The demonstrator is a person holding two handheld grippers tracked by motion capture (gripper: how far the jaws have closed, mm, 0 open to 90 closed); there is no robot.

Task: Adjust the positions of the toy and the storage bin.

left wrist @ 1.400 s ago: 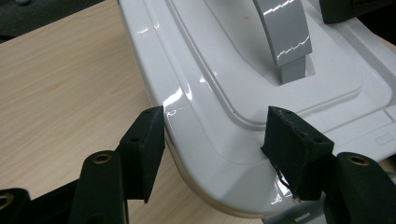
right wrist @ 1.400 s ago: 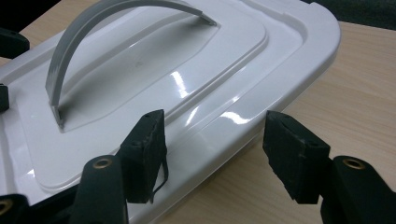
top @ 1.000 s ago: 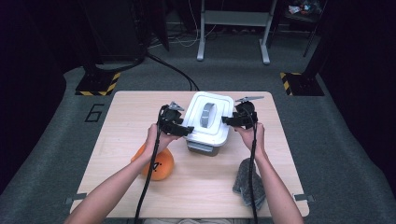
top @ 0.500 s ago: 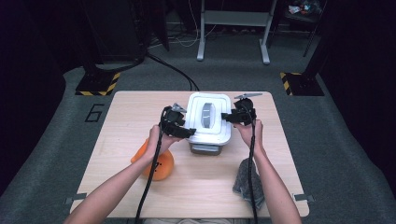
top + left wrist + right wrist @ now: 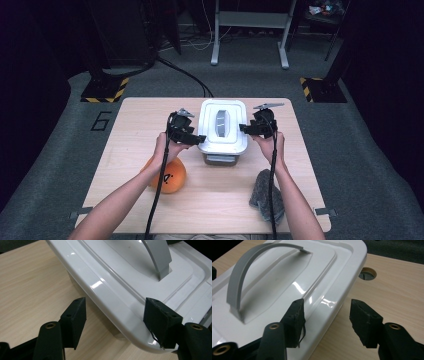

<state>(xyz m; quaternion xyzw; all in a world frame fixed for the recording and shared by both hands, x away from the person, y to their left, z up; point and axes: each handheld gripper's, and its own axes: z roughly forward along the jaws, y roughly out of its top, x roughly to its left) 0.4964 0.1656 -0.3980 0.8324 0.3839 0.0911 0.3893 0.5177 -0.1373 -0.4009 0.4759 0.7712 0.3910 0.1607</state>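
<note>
A white lid (image 5: 231, 131) with a grey arched handle (image 5: 220, 123) lies on a grey box (image 5: 220, 159) at the table's middle. My left gripper (image 5: 199, 139) is at the lid's left rim. In the left gripper view the gripper (image 5: 115, 312) is open and straddles the rim of the lid (image 5: 120, 272), one jaw over the top and one outside. My right gripper (image 5: 245, 129) is at the right rim. Its jaws (image 5: 327, 312) have just been closing and stand open. The rim of the lid (image 5: 287, 277) lies between them, with wood showing beside the outer jaw.
An orange ball (image 5: 170, 175) sits on the wooden table (image 5: 140, 130) by the left forearm. A grey cloth (image 5: 265, 197) lies near the front right. A round hole (image 5: 368, 273) is in the tabletop beyond the lid. Dark stands and cables are on the floor behind.
</note>
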